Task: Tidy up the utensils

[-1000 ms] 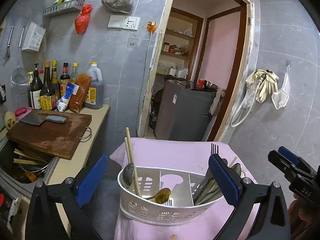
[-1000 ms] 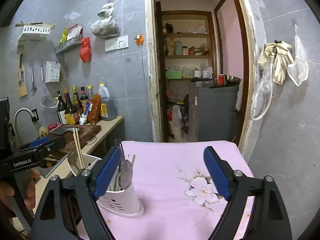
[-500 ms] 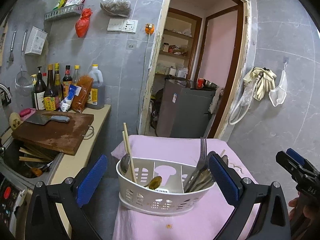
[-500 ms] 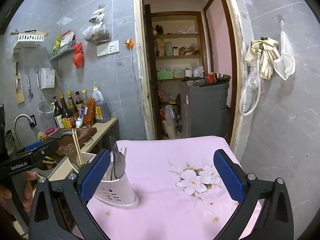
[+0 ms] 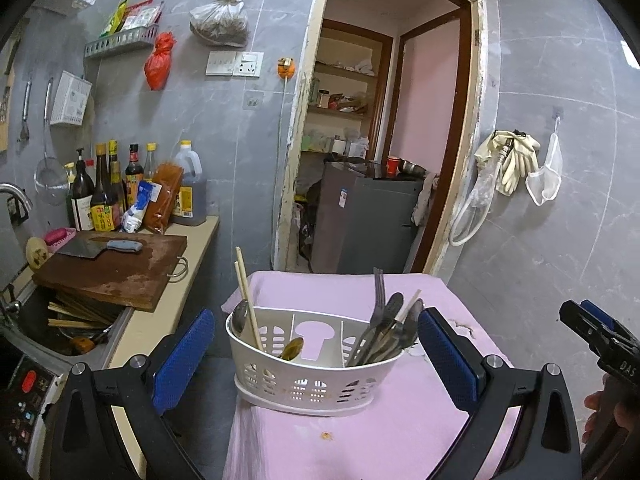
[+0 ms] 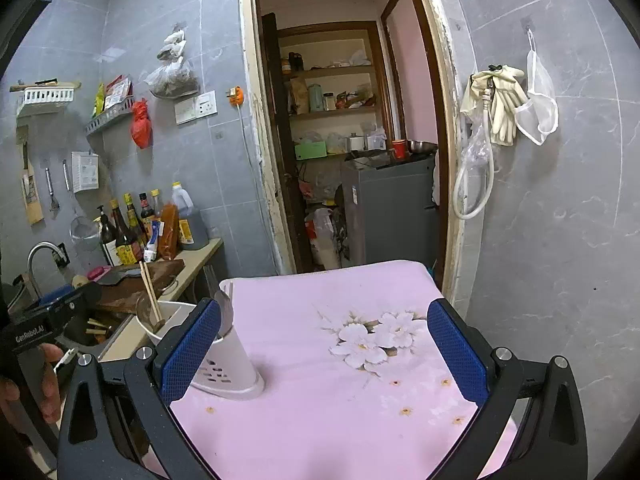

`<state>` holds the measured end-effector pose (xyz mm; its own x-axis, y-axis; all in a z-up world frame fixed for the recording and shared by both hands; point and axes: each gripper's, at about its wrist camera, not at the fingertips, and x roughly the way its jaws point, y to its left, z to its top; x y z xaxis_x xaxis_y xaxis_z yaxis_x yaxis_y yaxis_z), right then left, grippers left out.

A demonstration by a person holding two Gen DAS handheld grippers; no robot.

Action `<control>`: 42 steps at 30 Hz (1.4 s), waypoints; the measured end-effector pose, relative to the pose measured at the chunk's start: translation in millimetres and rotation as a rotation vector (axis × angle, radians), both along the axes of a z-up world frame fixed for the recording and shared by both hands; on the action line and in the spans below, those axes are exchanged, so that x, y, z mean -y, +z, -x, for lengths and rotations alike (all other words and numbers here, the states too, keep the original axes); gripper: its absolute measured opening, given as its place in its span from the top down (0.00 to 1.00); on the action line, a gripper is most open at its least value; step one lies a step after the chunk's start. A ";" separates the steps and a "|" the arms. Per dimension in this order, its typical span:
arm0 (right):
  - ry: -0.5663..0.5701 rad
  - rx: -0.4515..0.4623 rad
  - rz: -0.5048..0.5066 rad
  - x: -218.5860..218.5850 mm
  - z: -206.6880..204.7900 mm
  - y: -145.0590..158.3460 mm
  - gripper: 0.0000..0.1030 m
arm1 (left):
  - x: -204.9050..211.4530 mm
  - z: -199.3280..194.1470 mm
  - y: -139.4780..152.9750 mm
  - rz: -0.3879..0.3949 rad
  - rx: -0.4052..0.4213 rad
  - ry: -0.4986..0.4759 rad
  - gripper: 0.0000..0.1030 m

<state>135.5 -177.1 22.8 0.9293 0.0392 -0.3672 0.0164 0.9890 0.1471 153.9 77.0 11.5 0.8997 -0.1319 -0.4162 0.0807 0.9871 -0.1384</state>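
Both grippers backed off, fingers (image 5: 184,360) spread, empty.

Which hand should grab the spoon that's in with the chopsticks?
Probably the left. The left gripper is open and faces the white utensil caddy squarely, with the spoon beside the chopsticks. The right gripper points at bare pink tablecloth.

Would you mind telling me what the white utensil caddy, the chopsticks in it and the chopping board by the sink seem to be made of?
Utensil caddy: looks like moulded plastic, matte white, judging by its thin slotted walls.
Chopsticks: probably wood or bamboo; pale tan, dull, unvarnished.
Chopping board: appears to be wood, dark reddish brown, with a worn, scuffed surface and a metal loop handle.
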 end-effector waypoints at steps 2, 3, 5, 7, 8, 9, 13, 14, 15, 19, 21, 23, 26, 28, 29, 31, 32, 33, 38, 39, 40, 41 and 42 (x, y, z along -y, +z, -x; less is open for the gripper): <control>0.007 -0.005 -0.001 3.3 5.8 0.5 0.01 | 4.0 4.7 3.4 -0.009 0.004 0.006 0.01; 0.013 -0.006 -0.002 5.0 8.7 0.4 0.02 | 6.3 7.9 5.2 -0.014 0.004 0.011 0.01; 0.028 -0.014 -0.002 9.2 15.1 -1.2 0.01 | 11.2 16.0 9.4 -0.017 0.007 0.023 0.01; 0.043 -0.022 -0.007 13.4 21.0 -3.2 0.01 | 15.4 23.1 12.3 -0.015 0.007 0.034 0.01; 0.050 -0.025 -0.008 15.9 24.4 -4.1 0.01 | 17.6 25.7 13.3 -0.014 0.007 0.038 0.01; 0.058 -0.031 -0.005 18.0 28.2 -4.6 0.01 | 20.3 29.6 14.1 -0.015 0.005 0.045 0.01; 0.093 -0.035 0.006 24.3 45.6 -5.9 0.01 | 35.0 49.4 13.2 -0.024 -0.008 0.068 0.01; 0.103 -0.034 0.011 25.6 50.4 -6.2 0.01 | 38.2 53.0 12.6 -0.025 -0.011 0.069 0.01; 0.110 -0.034 0.014 26.4 53.9 -6.3 0.01 | 43.2 60.4 11.6 -0.026 -0.015 0.073 0.01; 0.157 -0.025 0.024 30.3 76.7 -7.5 0.01 | 55.9 87.0 9.5 -0.034 -0.012 0.096 0.01; 0.176 -0.018 0.025 33.0 88.3 -8.9 0.01 | 61.0 101.2 8.2 -0.033 -0.017 0.113 0.01; 0.195 -0.014 0.029 35.3 101.2 -11.8 0.01 | 63.6 113.5 6.7 -0.030 -0.018 0.127 0.01; 0.194 -0.011 0.054 37.4 117.9 -13.6 0.01 | 67.0 133.7 3.9 -0.022 -0.021 0.156 0.01; 0.178 -0.004 0.053 39.7 128.1 -11.5 0.01 | 67.6 147.7 3.1 -0.008 -0.021 0.175 0.01; 0.168 -0.001 0.047 41.6 131.5 -10.5 0.01 | 67.8 152.4 3.1 -0.001 -0.023 0.178 0.01; 0.145 0.005 0.042 45.3 138.2 -7.8 0.01 | 69.1 161.9 2.9 -0.003 -0.025 0.179 0.01; 0.136 0.006 0.040 47.2 140.8 -6.9 0.01 | 70.6 165.4 2.8 -0.012 -0.023 0.182 0.01; 0.126 0.006 0.037 49.0 143.6 -5.8 0.01 | 71.9 168.1 3.3 -0.021 -0.022 0.182 0.01; 0.112 -0.016 0.047 50.6 150.4 -5.6 0.01 | 78.1 178.1 4.3 -0.067 -0.019 0.159 0.01; 0.106 -0.024 0.044 50.6 151.5 -6.2 0.01 | 78.5 179.2 3.8 -0.070 -0.018 0.151 0.01; 0.094 -0.035 0.042 50.6 152.2 -6.3 0.01 | 78.6 179.1 3.1 -0.074 -0.020 0.144 0.01; 0.079 -0.043 0.036 51.3 154.1 -6.2 0.01 | 78.1 177.9 2.5 -0.075 -0.028 0.136 0.01; 0.068 -0.043 0.032 51.4 155.1 -5.7 0.01 | 77.3 176.3 2.8 -0.074 -0.038 0.129 0.01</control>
